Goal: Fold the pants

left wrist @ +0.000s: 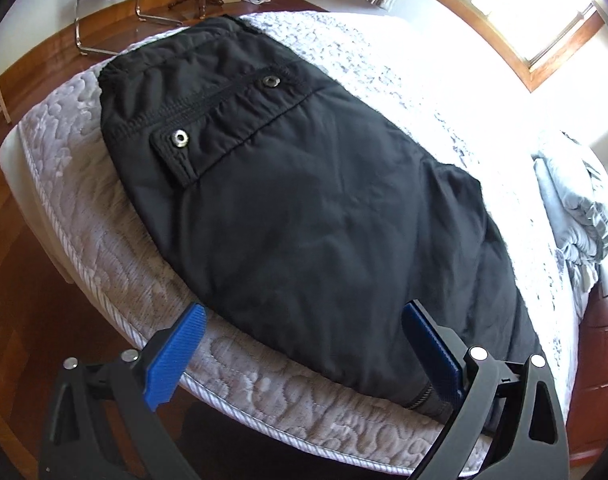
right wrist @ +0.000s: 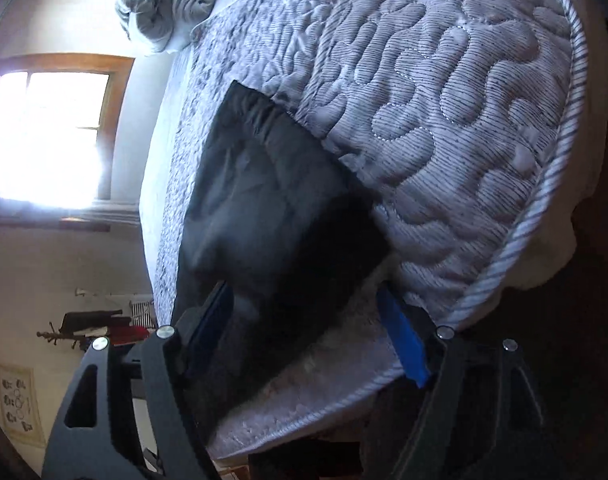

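On the mattress, both claws gape wide around black pants.

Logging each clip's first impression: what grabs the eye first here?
The black pants dominate, spread across the quilted mattress, two metal snaps glinting near the waistband. The left tongs gape open at the near edge of the fabric. The blown-out window glares in the right wrist view.

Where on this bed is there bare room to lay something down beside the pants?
Free: the quilted mattress between the black pants and its corded edge, and the bright strip between the pants and the grey blanket. Crowded: the near edge, where both open grippers work.
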Demonstrator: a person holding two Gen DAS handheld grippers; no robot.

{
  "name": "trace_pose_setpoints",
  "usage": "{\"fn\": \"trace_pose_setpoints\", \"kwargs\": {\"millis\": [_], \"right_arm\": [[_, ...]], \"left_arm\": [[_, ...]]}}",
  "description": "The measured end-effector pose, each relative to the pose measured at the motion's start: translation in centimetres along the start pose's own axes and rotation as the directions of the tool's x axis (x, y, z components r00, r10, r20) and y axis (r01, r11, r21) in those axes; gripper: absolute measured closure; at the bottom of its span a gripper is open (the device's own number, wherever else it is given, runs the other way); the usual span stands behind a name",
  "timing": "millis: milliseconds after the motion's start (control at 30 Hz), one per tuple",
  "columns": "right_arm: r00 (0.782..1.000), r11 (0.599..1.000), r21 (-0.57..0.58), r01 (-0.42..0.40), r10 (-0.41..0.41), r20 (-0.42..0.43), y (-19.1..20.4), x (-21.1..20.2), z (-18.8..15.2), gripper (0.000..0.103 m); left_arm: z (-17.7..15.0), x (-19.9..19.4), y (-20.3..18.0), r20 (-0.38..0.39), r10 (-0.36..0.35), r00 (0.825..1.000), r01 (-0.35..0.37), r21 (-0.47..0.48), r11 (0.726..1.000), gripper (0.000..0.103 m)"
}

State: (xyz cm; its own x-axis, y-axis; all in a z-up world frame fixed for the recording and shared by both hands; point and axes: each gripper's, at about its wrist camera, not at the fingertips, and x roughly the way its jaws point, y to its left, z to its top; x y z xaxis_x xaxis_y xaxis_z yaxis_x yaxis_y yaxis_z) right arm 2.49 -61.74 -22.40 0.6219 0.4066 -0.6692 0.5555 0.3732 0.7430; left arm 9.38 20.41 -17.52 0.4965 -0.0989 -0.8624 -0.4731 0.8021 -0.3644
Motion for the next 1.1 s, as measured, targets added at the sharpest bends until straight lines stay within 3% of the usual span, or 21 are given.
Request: {"fn": "trace_pose_setpoints", "kwargs": {"millis": [100, 167, 267, 367, 567, 700, 800, 967, 1100], "right_arm": [[1.000, 1.000, -0.020, 0.002, -0.002, 0.012, 1.2, 0.4, 0.8, 0.030], [0.999, 0.999, -0.042, 0.026, -0.025, 0.023, 1.9, 0.7, 1.2, 0.050], [0.998, 0.996, -0.056, 0.064, -0.063, 0.018, 2.3, 1.7, 2.0, 0.072], [0.996, 0.989, -0.113, 0.092, -0.091, 0.021, 3.9, 2.2, 2.5, 0.085], [1.000, 0.983, -0.181, 0.023, -0.021, 0.013, 7.3, 1.0, 4.9, 0.089], [0.996, 0.969, -0.244, 0.044, -0.023, 0.088, 9.5, -1.1, 7.5, 0.089], [0.984, 0.962, -0.241, 0.125, -0.090, 0.152, 8.9, -2.6, 9.0, 0.089], [0.947, 0.941, -0.139, 0.309, -0.291, 0.136, 3.5, -1.7, 10.0, 0.089], [0.947, 0.946, -0.113, 0.304, -0.287, 0.142, 1.1, -1.1, 9.1, 0.087]], "left_arm": [[0.2, 0.8, 0.9, -0.017, 0.023, 1.000, -0.023, -0.002, 1.000, 0.004], [0.4, 1.3, 1.1, -0.026, 0.036, 0.999, -0.036, 0.001, 0.999, 0.004], [0.7, 2.3, 1.2, -0.042, 0.055, 0.998, -0.054, 0.008, 0.998, 0.004], [0.9, 3.1, 1.5, -0.054, 0.056, 0.997, -0.055, 0.010, 0.998, 0.004], [1.0, 4.9, 1.6, -0.066, 0.078, 0.995, -0.078, 0.007, 0.997, 0.004], [0.9, 5.9, -0.4, -0.080, 0.043, 0.996, -0.040, 0.035, 0.999, 0.004], [0.4, 7.2, -2.4, -0.104, 0.029, 0.994, -0.023, 0.054, 0.998, 0.004], [-0.4, 9.0, -5.5, -0.081, 0.075, 0.994, -0.062, 0.147, 0.987, 0.003], [-0.2, 9.0, -5.0, -0.091, 0.054, 0.994, -0.044, 0.109, 0.993, 0.004]]}}
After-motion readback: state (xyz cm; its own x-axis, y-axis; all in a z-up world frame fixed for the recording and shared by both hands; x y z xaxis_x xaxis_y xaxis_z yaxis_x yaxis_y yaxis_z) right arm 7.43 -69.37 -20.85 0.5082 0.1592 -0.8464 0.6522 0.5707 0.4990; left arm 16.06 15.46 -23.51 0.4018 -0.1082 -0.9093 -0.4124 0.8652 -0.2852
